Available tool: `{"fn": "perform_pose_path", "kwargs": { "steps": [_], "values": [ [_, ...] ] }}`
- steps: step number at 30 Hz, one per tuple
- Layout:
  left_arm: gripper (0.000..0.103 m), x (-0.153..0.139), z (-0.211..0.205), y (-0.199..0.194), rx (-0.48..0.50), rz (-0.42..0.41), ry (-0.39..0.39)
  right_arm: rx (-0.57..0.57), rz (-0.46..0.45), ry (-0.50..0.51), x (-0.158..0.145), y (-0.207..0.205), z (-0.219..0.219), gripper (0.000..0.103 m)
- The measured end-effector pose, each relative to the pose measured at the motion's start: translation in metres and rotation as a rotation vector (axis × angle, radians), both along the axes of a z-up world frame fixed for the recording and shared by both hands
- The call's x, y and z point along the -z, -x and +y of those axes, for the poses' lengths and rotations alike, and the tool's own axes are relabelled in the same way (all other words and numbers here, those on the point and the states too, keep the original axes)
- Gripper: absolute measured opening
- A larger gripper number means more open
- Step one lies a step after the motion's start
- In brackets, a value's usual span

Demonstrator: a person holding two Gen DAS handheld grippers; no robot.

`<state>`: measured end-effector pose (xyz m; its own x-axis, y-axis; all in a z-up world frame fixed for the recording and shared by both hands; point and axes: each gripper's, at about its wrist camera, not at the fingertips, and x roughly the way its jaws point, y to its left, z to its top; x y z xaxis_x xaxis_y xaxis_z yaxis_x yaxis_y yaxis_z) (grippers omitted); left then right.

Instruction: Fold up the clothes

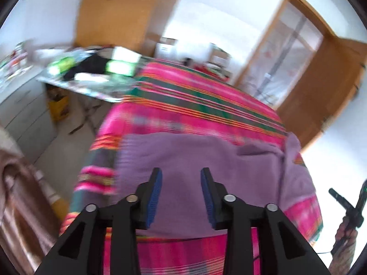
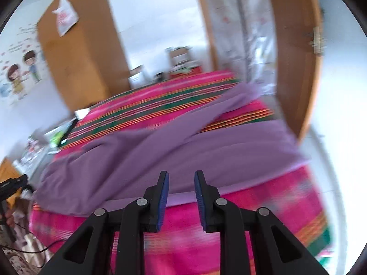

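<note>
Garment: purple top lay partly folded on striped bed.
Left claw: open, empty.
Right claw: parted, empty.
Next: probably regrasp sleeve.

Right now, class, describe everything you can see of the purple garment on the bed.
The purple garment is plain, soft-looking cloth with a paler band along its near edge. It lies spread, wrinkled and partly folded over itself on the pink striped bedcover, near the bed's front edge, one long sleeve-like part trailing away across the stripes. Only the bedcover touches it; no gripper holds it.
</note>
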<state>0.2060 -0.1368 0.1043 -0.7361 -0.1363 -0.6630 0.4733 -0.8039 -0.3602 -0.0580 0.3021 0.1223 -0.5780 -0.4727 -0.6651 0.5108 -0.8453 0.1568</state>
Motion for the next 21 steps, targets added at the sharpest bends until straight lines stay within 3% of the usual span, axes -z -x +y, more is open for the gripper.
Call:
{"fn": "perform_pose_path", "kwargs": {
  "steps": [6,9,13,18,21],
  "values": [
    [0.039,0.000,0.049,0.076,0.244,-0.030,0.002,0.176,0.116,-0.138,-0.046,0.000,0.065,0.024],
    [0.039,0.002,0.079,0.108,0.358,-0.034,-0.008,0.243,0.144,-0.167,-0.054,0.005,0.079,0.034],
    [0.039,0.012,0.118,0.141,0.482,-0.055,-0.002,0.215,0.069,-0.157,-0.021,0.030,0.060,0.034],
    [0.039,0.027,0.146,0.170,0.542,-0.114,0.007,0.137,-0.051,-0.117,0.026,0.072,0.021,0.034],
    [0.039,0.034,0.149,0.181,0.540,-0.134,0.008,0.081,-0.076,-0.095,0.039,0.095,-0.009,0.034]
  ]
}}
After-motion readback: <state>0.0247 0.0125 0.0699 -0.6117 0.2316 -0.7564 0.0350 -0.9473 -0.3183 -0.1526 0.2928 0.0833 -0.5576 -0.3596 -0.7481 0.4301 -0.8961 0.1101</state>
